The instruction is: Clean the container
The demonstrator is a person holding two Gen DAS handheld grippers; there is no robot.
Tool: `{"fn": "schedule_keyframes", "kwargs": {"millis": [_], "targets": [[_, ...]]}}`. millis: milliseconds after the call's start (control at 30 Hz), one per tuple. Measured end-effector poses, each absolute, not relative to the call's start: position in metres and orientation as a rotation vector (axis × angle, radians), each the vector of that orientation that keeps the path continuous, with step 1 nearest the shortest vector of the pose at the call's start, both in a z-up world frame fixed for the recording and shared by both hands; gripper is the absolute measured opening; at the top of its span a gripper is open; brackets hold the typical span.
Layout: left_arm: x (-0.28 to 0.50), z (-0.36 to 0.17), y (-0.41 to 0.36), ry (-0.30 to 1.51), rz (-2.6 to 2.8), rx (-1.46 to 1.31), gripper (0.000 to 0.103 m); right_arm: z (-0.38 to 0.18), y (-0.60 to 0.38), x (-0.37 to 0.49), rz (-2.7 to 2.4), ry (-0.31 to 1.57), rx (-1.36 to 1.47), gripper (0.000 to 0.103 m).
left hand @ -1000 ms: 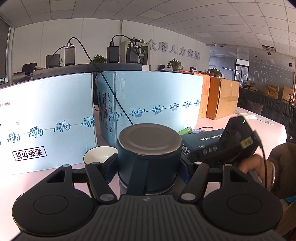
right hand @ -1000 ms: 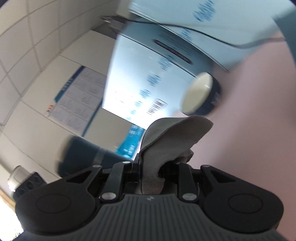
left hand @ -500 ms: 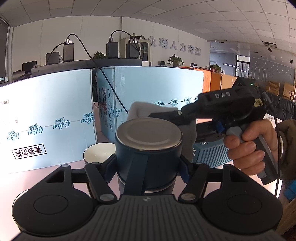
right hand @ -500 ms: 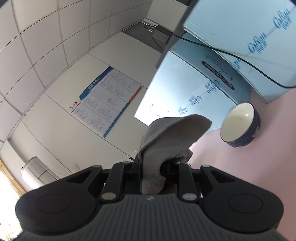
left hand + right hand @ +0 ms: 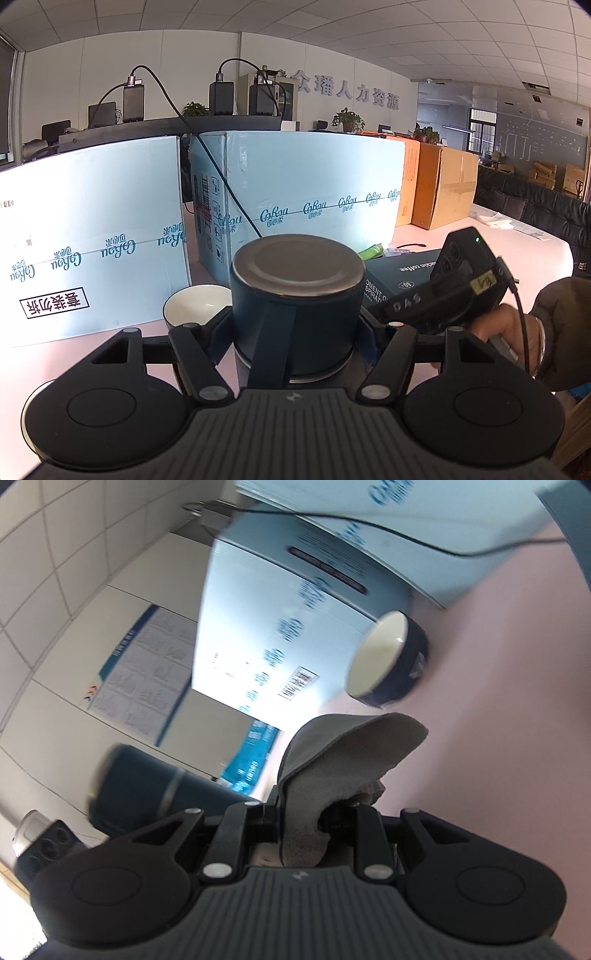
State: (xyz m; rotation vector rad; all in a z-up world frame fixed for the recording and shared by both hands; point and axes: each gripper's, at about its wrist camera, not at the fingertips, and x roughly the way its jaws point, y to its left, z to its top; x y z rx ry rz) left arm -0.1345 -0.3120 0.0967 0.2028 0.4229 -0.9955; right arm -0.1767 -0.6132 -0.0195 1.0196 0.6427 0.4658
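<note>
The left gripper's (image 5: 295, 325) jaws clamp the dark blue container (image 5: 295, 295) at frame centre, base toward the camera; the right gripper's (image 5: 317, 808) jaws pinch a grey cloth (image 5: 332, 768) above the pink counter (image 5: 517, 701).

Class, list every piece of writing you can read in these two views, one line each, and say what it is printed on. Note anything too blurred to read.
"CoRou", repeated: pale blue cartons
"众瑶人力资源", first character uncertain: back wall sign
"ckin coffee" and "60", partly hidden: dark box
"DAS", upside down: right gripper's body
Boxed Chinese label, inverted: left carton, unreadable
Wall poster and carton print in the right wrist view: too blurred
</note>
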Motion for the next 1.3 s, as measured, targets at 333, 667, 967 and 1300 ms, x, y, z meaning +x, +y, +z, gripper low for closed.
{"fn": "schedule_keyframes", "kwargs": {"millis": [333, 667, 967, 1300], "targets": [[-0.138, 0.093, -0.322, 0.440, -0.970, 0.267, 0.061, -0.009, -0.612, -0.177, 0.468, 0.652, 0.974, 0.024], [-0.138, 0.092, -0.325, 0.450, -0.949, 0.273, 0.061, 0.036, -0.611, -0.169, 0.536, 0.564, 0.899, 0.024], [-0.138, 0.090, -0.329, 0.462, -0.933, 0.290, 0.061, 0.046, -0.610, -0.165, 0.555, 0.548, 0.851, 0.024], [-0.139, 0.089, -0.335, 0.488, -0.899, 0.295, 0.063, 0.007, -0.613, -0.169, 0.464, 0.634, 0.908, 0.024]]}}
